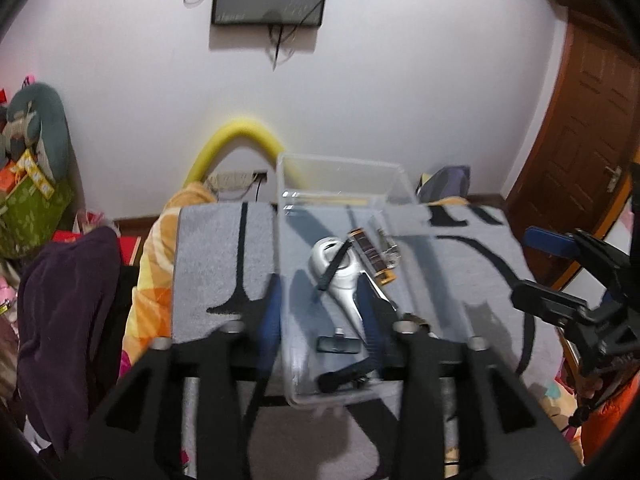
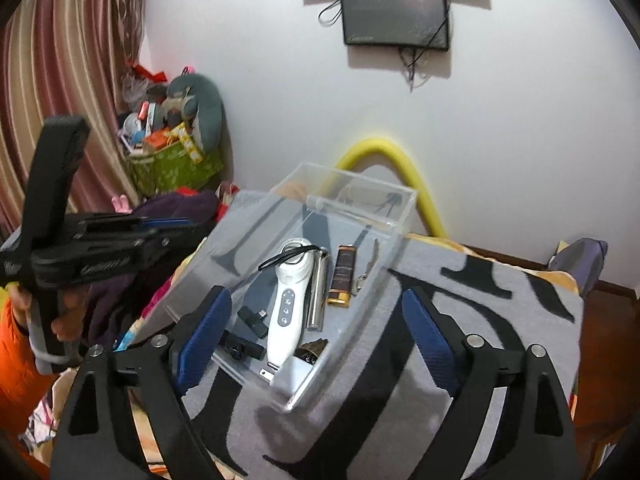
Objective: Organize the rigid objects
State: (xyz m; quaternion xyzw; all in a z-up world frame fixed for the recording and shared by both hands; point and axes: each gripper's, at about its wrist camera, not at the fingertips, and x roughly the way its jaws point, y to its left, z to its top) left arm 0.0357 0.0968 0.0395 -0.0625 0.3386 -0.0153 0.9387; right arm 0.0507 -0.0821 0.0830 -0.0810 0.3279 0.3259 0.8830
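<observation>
The clear plastic box (image 2: 352, 208) at centre frame already holds the white handheld device (image 2: 288, 304), silver tube (image 2: 318, 292) and brown-gold lighter (image 2: 344, 276). Nothing loose shows on the grey patterned mat (image 2: 500, 320), so the sorting looks finished. Both the left claw (image 1: 320, 320) and the right claw (image 2: 316, 340) are open and empty.

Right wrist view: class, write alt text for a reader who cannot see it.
A clear plastic box on a grey and black mat holds a white handheld device, a silver tube and a brown and gold lighter. The right tongs stand open before it, gripping nothing.
</observation>
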